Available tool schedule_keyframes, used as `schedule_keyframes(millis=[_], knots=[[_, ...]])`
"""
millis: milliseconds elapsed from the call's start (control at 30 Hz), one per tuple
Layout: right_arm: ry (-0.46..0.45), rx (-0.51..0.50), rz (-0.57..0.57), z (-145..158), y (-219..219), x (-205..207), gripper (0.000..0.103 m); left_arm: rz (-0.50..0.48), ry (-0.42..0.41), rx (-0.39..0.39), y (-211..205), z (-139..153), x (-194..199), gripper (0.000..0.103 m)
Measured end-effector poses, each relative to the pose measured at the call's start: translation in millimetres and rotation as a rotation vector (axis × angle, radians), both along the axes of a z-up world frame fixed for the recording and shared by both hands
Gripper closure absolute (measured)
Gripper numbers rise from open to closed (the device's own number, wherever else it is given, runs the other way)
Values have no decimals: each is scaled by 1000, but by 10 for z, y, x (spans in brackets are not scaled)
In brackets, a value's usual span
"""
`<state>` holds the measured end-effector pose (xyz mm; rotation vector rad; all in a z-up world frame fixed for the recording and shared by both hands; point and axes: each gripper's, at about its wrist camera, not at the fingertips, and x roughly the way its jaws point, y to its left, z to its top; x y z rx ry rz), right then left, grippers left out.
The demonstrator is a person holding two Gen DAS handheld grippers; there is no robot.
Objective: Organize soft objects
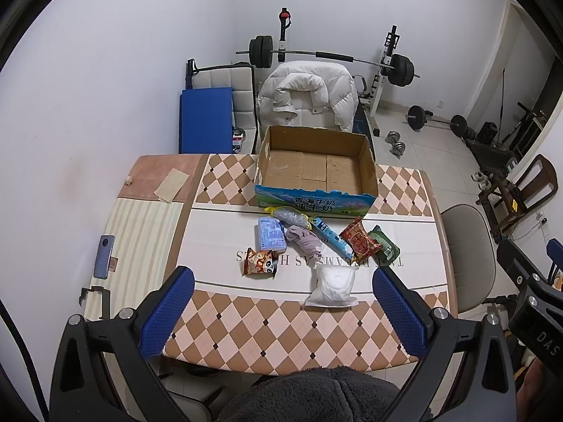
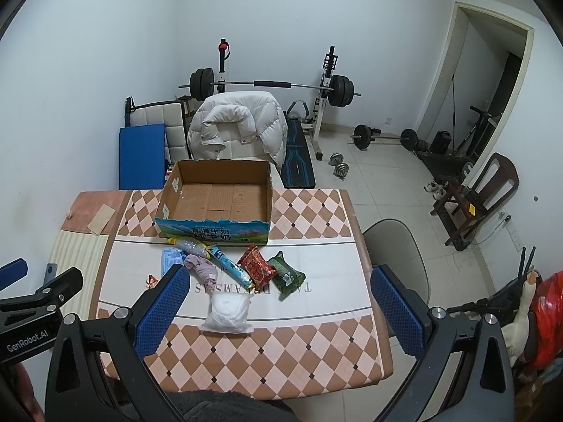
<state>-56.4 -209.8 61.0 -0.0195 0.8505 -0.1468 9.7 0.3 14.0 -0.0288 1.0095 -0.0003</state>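
An empty cardboard box [image 1: 316, 167] [image 2: 218, 197] stands at the table's far side. In front of it lie soft packets: a white pouch [image 1: 332, 286] [image 2: 228, 313], a mauve cloth [image 1: 304, 241] [image 2: 202, 269], a pale blue pack [image 1: 270, 234], a panda snack bag [image 1: 259, 262], a long blue tube pack [image 1: 330, 237] [image 2: 230, 265], a red bag [image 1: 359, 241] [image 2: 257, 265], a green bag [image 1: 385, 244] [image 2: 286, 272] and a glittery pouch [image 1: 290, 215] [image 2: 190, 245]. My left gripper [image 1: 283, 304] and right gripper [image 2: 276, 309] hover open above the near table edge, holding nothing.
A phone [image 1: 104, 256] lies on the striped mat at the table's left. A chair with a white jacket [image 1: 309, 100] stands behind the box, with a barbell rack [image 1: 334, 58] beyond. A grey chair [image 2: 397, 256] sits right of the table. A person's dark fleece sleeve [image 1: 316, 394] is at the bottom.
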Motion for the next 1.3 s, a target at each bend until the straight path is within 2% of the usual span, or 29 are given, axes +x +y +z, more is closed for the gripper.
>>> schedule_keyframes(millis=[133,233,333,367,500,633,733,900,1100,1267,1300], knots=[[7,11,0,-23,30,36,0,-2,4,-3,4,-38,21,0],[30,41,-9,-206,33,196,0,9,10,5,81,-141,156,0],[74,38,-14,-511,56,431,0,61,38,57,255,-398,415,0],[93,36,-9,-608,70,501,0,91,69,85,361,-583,570,0],[237,78,23,-1353,104,989,0,128,169,152,608,-1186,915,0],[428,122,34,-2353,148,1467,0,92,320,184,713,-1915,1213,0],[550,142,23,-3068,192,1696,0,50,410,168,704,-2387,1391,0],[676,167,8,-3879,315,1901,0,-34,547,135,588,-3103,1740,0],[757,209,15,-4300,525,2000,0,-80,712,41,549,-3841,2079,0],[819,250,7,-4535,606,2038,0,-88,803,-12,554,-4255,2188,0],[830,250,5,-4585,617,2042,0,-92,809,-14,551,-4298,2191,5]])
